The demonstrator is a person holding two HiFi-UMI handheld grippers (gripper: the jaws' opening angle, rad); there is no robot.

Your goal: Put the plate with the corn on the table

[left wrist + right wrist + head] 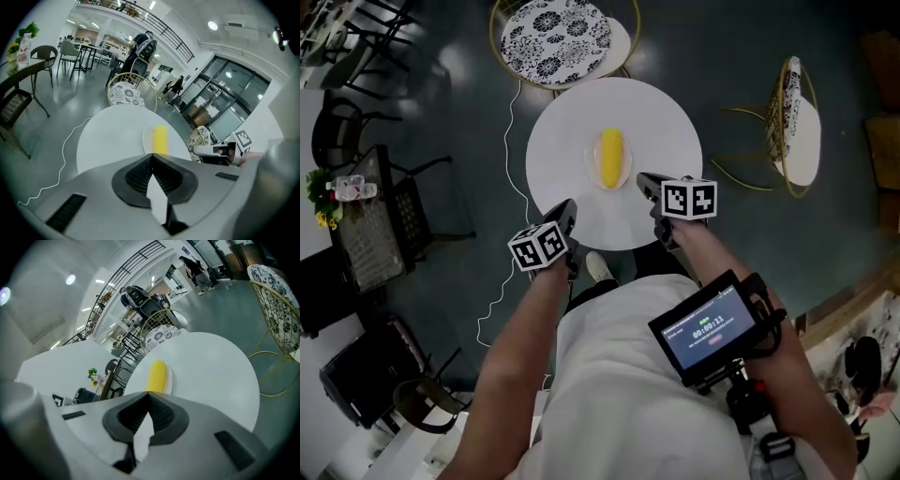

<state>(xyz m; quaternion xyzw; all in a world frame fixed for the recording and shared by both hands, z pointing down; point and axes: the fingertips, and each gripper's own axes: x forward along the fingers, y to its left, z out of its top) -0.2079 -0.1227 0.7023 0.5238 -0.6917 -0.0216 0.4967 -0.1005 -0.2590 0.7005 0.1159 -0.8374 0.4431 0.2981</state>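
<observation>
— On the round white surface (666, 131) we find the plate (592, 161) near the centre, with the corn (611, 157) lying on it.
— And the tools?
— We record the left tool (569, 206) over the near edge, jaws together with nothing between them. The right tool (643, 181) is near the plate but not touching it, jaws likewise together and empty.
— Surroundings?
— We note a patterned chair (555, 33) beyond the surface.

Corn on its plate, sitting on the table

The yellow corn (611, 157) is lying lengthwise on the white plate (592, 161), which is resting near the centre of the round white table (661, 122).
</observation>
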